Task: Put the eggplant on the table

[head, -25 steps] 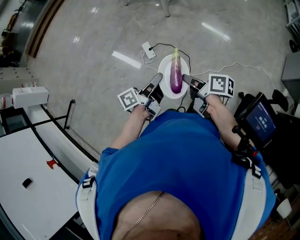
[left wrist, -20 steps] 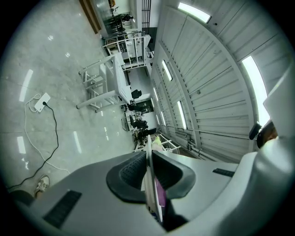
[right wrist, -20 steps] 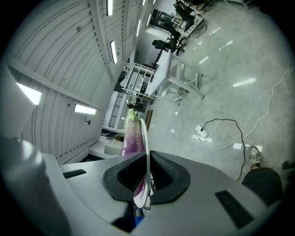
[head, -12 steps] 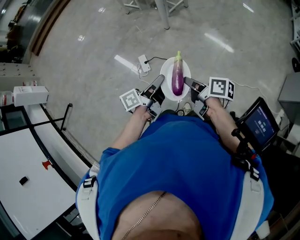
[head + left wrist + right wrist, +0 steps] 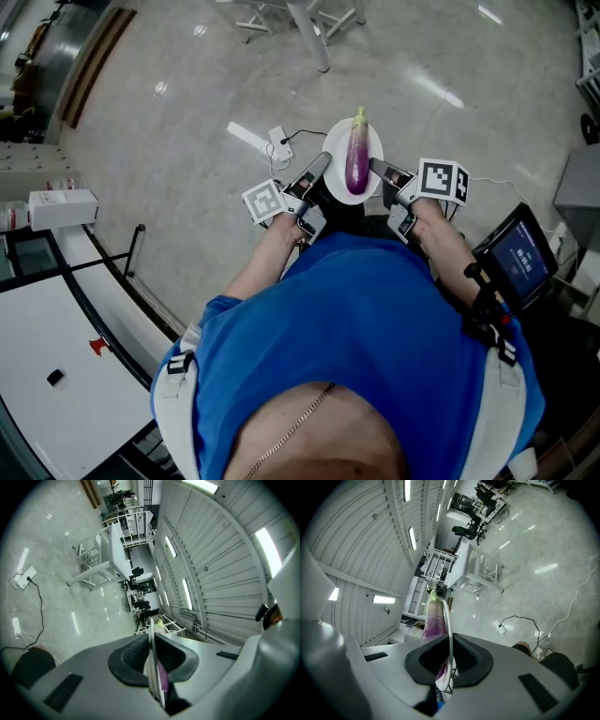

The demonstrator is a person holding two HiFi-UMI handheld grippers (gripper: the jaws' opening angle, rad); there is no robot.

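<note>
Carrying posture, head view: the eggplant lies lengthwise on a white plate held out in front of the person above the floor, well apart from the white table at the lower left of that view. The left gripper and the right gripper are each clenched on opposite sides of the plate's thin rim, which both gripper views show pinched between ribbed pads. This two-sided hold probably serves to level the plate so that the eggplant does not roll off; the placing on the table is not yet done.
</note>
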